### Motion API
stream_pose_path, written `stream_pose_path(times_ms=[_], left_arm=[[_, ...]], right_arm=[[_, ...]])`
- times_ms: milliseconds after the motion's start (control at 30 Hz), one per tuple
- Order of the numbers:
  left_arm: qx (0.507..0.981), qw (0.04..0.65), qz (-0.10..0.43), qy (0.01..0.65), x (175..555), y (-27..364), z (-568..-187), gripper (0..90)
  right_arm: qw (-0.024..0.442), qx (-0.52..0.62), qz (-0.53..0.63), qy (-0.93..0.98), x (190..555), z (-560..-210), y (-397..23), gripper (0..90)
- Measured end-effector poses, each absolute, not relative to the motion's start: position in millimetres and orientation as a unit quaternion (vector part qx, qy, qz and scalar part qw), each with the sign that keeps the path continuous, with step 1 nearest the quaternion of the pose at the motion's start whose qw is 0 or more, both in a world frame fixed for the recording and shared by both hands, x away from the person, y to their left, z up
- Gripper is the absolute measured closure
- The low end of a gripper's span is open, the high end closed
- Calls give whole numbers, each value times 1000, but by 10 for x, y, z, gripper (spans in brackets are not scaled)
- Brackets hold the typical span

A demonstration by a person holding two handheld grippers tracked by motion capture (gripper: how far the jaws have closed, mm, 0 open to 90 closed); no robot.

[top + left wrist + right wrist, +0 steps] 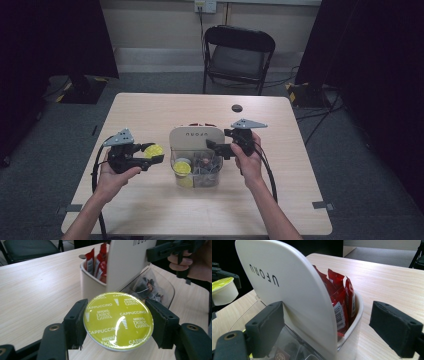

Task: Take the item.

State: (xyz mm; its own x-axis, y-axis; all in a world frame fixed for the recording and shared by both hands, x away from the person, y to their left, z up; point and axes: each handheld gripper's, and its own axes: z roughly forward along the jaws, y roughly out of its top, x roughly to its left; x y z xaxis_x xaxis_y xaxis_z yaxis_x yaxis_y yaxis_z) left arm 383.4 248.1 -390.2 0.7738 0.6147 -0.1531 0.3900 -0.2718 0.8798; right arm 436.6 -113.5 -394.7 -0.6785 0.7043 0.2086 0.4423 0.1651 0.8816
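Clamped between the two black fingers of the left gripper (117, 322), a round coffee capsule (118, 320) is held by its rim, its yellow-green foil lid printed "Cappuccino" turned toward that gripper's camera. Being a short round cup, the capsule has only its short axis from lid to base, which is seen tilted in the right gripper view, the lid (220, 282) facing up and the white body below it. In the high view the capsule (153, 150) is carried above the desk (150, 210), just left of the organizer (195, 137) and apart from it. The organizer, a white upright panel lettered "UFORU" with a clear bin in front, stands near the middle of the desk; red sachets (338, 290) are packed upright in the compartment behind the panel, and another yellow capsule (181, 168) lies in the clear bin. The right gripper (215, 146) is held at the organizer's right side, its fingers spread wide on either side of the panel's edge, one finger (265, 325) against the panel and the other well clear.
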Motion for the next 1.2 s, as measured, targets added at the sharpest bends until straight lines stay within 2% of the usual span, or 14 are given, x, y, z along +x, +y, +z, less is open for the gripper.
stream_pose_path(times_ms=[367,533,1000,1200], left_arm=[[783,501,124,347,3903,2671,-3996,378],[789,475,136,366,3987,2722,-4076,379],[796,435,112,406,4284,2880,-4421,379],[799,414,121,420,4363,2943,-4604,379]], right_arm=[[127,380,517,756,4360,-3973,-1154,115],[132,380,517,755,4355,-3955,-1171,115],[134,380,519,754,4354,-3946,-1166,116],[133,379,520,754,4358,-3947,-1169,116]])
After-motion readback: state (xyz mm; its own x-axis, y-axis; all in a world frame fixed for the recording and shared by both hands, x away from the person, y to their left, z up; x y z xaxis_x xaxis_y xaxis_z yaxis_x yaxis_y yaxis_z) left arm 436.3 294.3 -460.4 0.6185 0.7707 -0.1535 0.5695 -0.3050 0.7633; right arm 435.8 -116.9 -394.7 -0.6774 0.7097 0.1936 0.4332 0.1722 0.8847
